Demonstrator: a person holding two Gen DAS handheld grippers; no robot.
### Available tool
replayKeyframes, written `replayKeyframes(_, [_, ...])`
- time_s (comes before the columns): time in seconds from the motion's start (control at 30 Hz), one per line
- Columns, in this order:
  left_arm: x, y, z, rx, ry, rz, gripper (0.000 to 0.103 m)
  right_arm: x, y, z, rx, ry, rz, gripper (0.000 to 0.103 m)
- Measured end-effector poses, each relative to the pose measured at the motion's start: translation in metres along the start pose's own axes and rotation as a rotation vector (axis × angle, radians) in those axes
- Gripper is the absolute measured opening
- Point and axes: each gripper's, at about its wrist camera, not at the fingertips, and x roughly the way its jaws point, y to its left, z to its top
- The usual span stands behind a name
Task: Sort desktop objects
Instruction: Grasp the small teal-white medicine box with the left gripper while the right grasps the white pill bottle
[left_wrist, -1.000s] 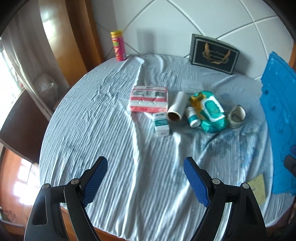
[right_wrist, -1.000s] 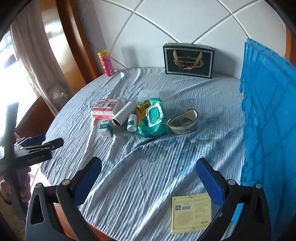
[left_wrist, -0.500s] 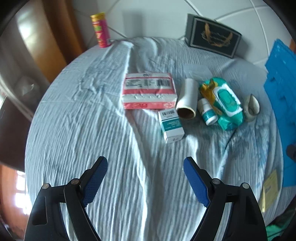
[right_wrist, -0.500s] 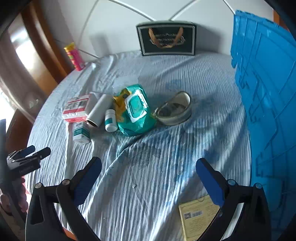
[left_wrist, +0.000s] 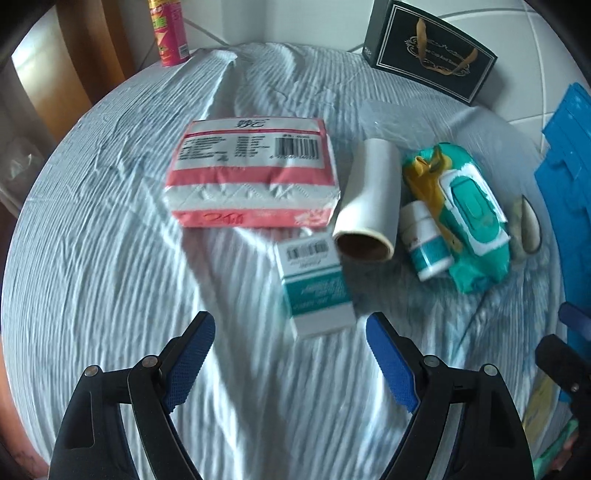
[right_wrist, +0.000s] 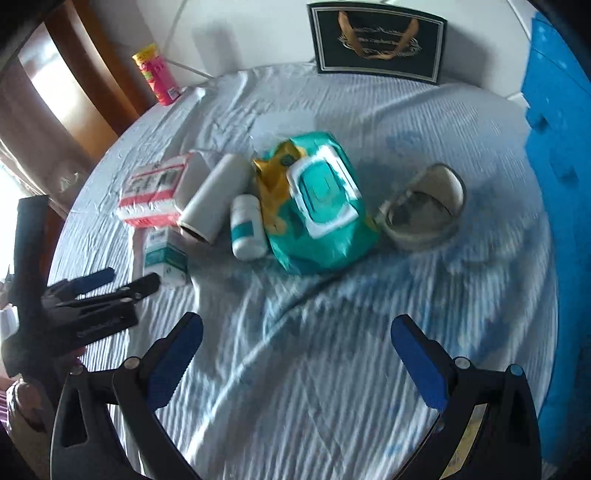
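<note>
Barcode on tissue pack in left view, tape roll's hollow in right

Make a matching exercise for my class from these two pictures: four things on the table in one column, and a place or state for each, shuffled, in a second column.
Things
1. tissue pack
2. cardboard tube
3. small bottle
4. pink canister

Places or states
A. standing upright at the table's far edge
B. lying between the tube and the teal wipes pack
C. lying with its open end towards the camera
D. lying flat, barcode up

Pairs: 1-D, 2-C, 3-B, 4-A
</note>
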Motion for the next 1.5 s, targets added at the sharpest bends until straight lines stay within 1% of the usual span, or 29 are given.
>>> replayKeyframes(0.03, [0.004,-0.002,0.001,0.002,0.004,0.010,0.085,0.003,0.000,0.006,-0.003,-0.009,0.010,0.103])
replayKeyframes(0.1, [0.015,-0.002,0.002,-0.013,0.023,0.024,0.079,0.009,0.001,0.016,-0.014,-0.013,0.026,0.103])
replayKeyframes(0.13, [0.019,-0.001,0.002,-0.022,0.031,0.027,0.069,0.014,0.002,0.021,-0.022,-0.012,0.032,0.103])
replayKeyframes(0.17, [0.022,0.002,0.001,-0.031,0.038,0.026,0.056,0.019,0.004,0.026,-0.033,-0.008,0.033,0.103])
replayKeyframes(0.23, [0.026,0.006,0.001,-0.042,0.044,0.028,0.051,0.032,0.010,0.034,-0.053,0.003,0.043,0.103])
replayKeyframes(0.33, [0.025,0.013,0.004,-0.043,0.034,0.041,0.050,0.045,0.021,0.042,-0.082,0.005,0.077,0.103])
replayKeyframes(0.5, [0.028,0.025,0.008,-0.058,0.032,0.047,0.050,0.059,0.039,0.051,-0.124,-0.010,0.089,0.102])
replayKeyframes(0.57, [0.028,0.026,0.009,-0.054,0.029,0.040,0.050,0.065,0.045,0.053,-0.148,-0.003,0.058,0.078])
replayKeyframes(0.6, [0.028,0.027,0.009,-0.055,0.027,0.038,0.050,0.069,0.048,0.055,-0.159,0.003,0.045,0.056])
replayKeyframes(0.63, [0.029,0.027,0.010,-0.057,0.027,0.034,0.050,0.072,0.050,0.056,-0.167,0.015,0.039,0.052])
replayKeyframes(0.73, [0.031,0.028,0.011,-0.063,0.026,0.025,0.051,0.082,0.052,0.056,-0.176,0.037,0.038,0.052])
replayKeyframes(0.9, [0.031,0.024,0.010,-0.044,0.016,0.034,0.050,0.099,0.058,0.055,-0.192,0.069,0.014,0.052])
replayKeyframes(0.97, [0.032,0.026,0.011,-0.040,0.010,0.031,0.036,0.103,0.062,0.054,-0.205,0.071,-0.004,0.052])
replayKeyframes(1.0, [0.032,0.026,0.011,-0.037,0.010,0.031,0.036,0.105,0.063,0.054,-0.211,0.072,-0.015,0.049])
replayKeyframes(1.03, [0.032,0.025,0.011,-0.036,0.012,0.026,0.036,0.106,0.064,0.054,-0.215,0.072,-0.025,0.041])
replayKeyframes(1.07, [0.031,0.025,0.010,-0.034,0.010,0.023,0.036,0.107,0.065,0.053,-0.216,0.073,-0.032,0.037])
replayKeyframes(1.1, [0.029,0.025,0.010,-0.031,0.007,0.024,0.036,0.107,0.065,0.053,-0.216,0.075,-0.031,0.035])
replayKeyframes(1.13, [0.028,0.026,0.009,-0.028,0.004,0.025,0.036,0.107,0.065,0.053,-0.214,0.078,-0.027,0.034])
replayKeyframes(1.27, [0.015,0.025,0.007,-0.017,-0.025,0.020,0.036,0.100,0.067,0.049,-0.210,0.077,-0.011,0.034])
replayKeyframes(1.5, [-0.018,0.016,0.008,-0.003,-0.087,0.016,0.036,0.060,0.071,0.043,-0.200,0.010,0.015,0.034])
